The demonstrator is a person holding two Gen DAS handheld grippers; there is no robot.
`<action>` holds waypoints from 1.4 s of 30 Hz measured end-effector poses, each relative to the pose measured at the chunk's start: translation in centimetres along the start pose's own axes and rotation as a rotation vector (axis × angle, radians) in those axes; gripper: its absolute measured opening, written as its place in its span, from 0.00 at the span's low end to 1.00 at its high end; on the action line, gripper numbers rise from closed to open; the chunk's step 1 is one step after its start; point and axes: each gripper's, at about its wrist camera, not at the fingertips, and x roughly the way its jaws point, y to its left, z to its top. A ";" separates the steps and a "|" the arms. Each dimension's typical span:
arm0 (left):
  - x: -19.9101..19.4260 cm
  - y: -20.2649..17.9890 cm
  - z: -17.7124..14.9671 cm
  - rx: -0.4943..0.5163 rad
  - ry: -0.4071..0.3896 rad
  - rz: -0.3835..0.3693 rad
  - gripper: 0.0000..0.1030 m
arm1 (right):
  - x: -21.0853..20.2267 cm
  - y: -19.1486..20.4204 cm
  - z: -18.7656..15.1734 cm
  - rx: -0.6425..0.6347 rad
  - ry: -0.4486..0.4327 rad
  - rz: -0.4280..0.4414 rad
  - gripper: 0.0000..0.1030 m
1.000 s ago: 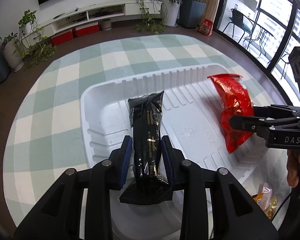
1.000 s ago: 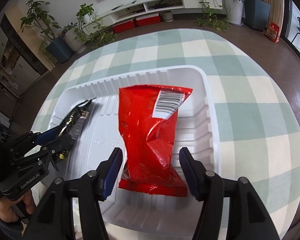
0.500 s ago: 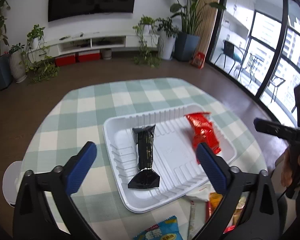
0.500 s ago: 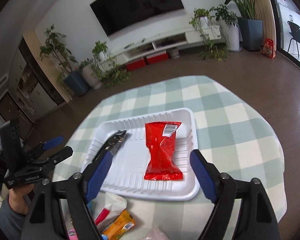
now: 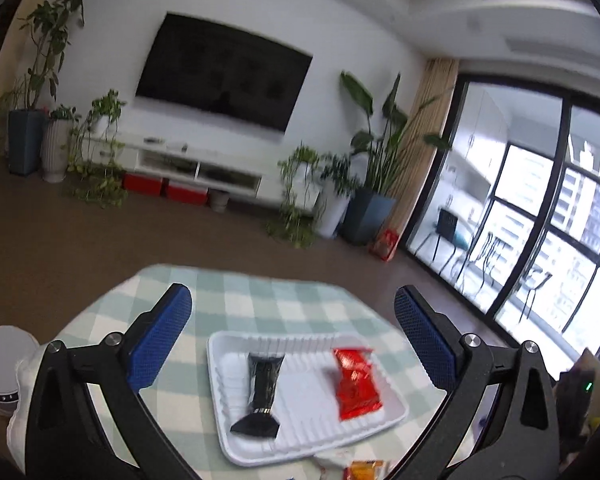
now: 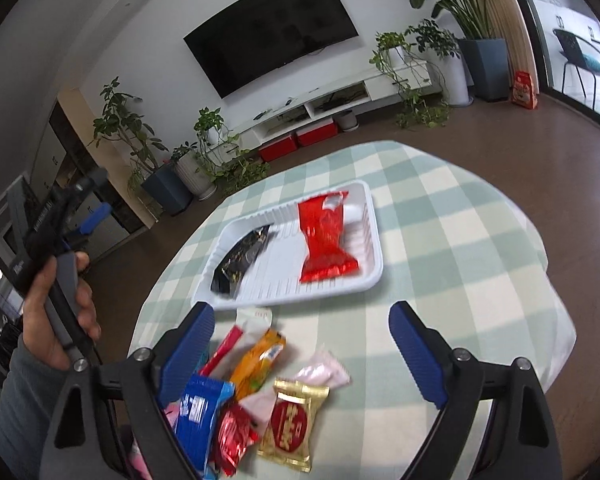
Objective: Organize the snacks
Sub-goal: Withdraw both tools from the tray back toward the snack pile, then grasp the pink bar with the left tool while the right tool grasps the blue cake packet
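Note:
A white tray (image 5: 228,432) (image 6: 374,276) sits on a round checked table. In it lie a black snack packet (image 5: 262,390) (image 6: 242,258) on the left and a red snack packet (image 5: 356,384) (image 6: 324,238) on the right. My left gripper (image 5: 292,332) is open and empty, held high and back from the tray. My right gripper (image 6: 300,350) is open and empty above a pile of loose snacks at the table's near edge: a blue packet (image 6: 198,414), an orange packet (image 6: 258,360), a gold-and-red packet (image 6: 292,422), a pink packet (image 6: 324,372).
The checked tablecloth (image 6: 460,248) hangs over the table's right edge. The left hand and its gripper body (image 6: 56,264) show at the left of the right wrist view. A white round object (image 5: 2,364) stands left of the table. Plants and a TV unit line the far wall.
Both grippers let go of their packets, opened wide and pulled up and back from the tray. The black and red packets now lie in the tray. The loose snack pile has come into view.

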 end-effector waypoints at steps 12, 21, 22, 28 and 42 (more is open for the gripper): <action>-7.2 -2.8 -2.6 0.138 0.204 0.217 1.00 | -1.5 2.2 -5.8 -0.033 0.047 0.037 0.89; -11.8 -0.9 -17.1 0.010 0.545 0.272 1.00 | -1.4 4.2 -9.6 -0.048 0.127 0.106 0.90; -12.2 -0.8 -18.1 -0.011 0.561 0.264 0.99 | -1.5 4.6 -10.0 -0.058 0.128 0.109 0.90; -11.7 -2.4 -22.3 0.030 0.646 0.254 0.88 | -1.4 6.6 -11.4 -0.123 0.146 0.082 0.89; -8.4 -2.3 -24.9 0.095 0.768 0.269 0.65 | -1.6 6.3 -12.1 -0.113 0.167 0.092 0.84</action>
